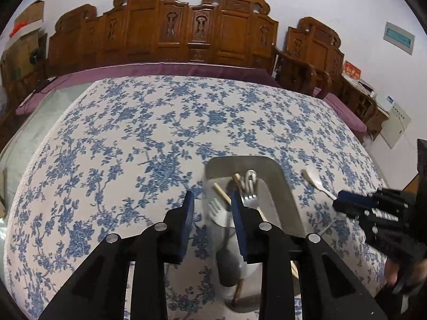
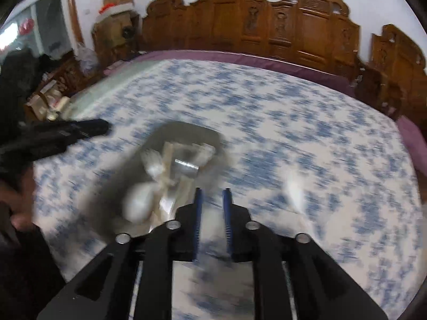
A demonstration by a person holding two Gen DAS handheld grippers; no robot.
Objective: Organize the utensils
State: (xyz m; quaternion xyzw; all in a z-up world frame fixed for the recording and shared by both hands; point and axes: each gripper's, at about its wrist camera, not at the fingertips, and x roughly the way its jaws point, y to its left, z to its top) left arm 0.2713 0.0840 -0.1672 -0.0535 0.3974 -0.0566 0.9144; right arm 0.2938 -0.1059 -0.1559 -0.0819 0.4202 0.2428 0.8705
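Carved wooden seats (image 1: 186,26) with purple cushions (image 1: 160,70) line the white wall behind a bench spread with a blue floral cloth (image 1: 120,133). On that cloth, toward the near side, sits a grey metal tray (image 1: 283,186), rectangular with rounded corners.

Inside the tray lie several utensils in a loose heap: a metal fork (image 1: 249,198), a white plastic fork (image 1: 217,210), a pair of wooden chopsticks (image 1: 222,193) and a shiny metal handle end (image 1: 250,177) near the far wall of the tray. A white spoon (image 1: 317,182) rests on the cloth just beside the tray's right edge, outside it.

The left gripper (image 1: 212,202) hangs over the tray's left rim with its blue-padded jaws spread apart and nothing between them; one pad is over the cloth, the other over the tray. The right gripper (image 1: 347,202) shows at the right of the left wrist view, its tip right at the handle of the white spoon; I cannot tell whether they touch.

The right wrist view is heavily smeared. There the right gripper (image 2: 212,193) has its jaws parted with a narrow gap and nothing held, with the tray (image 2: 186,130) ahead and to its left. The white spoon (image 2: 293,189) appears as a pale streak to its right. The left gripper (image 2: 90,128) reaches in from the left edge.
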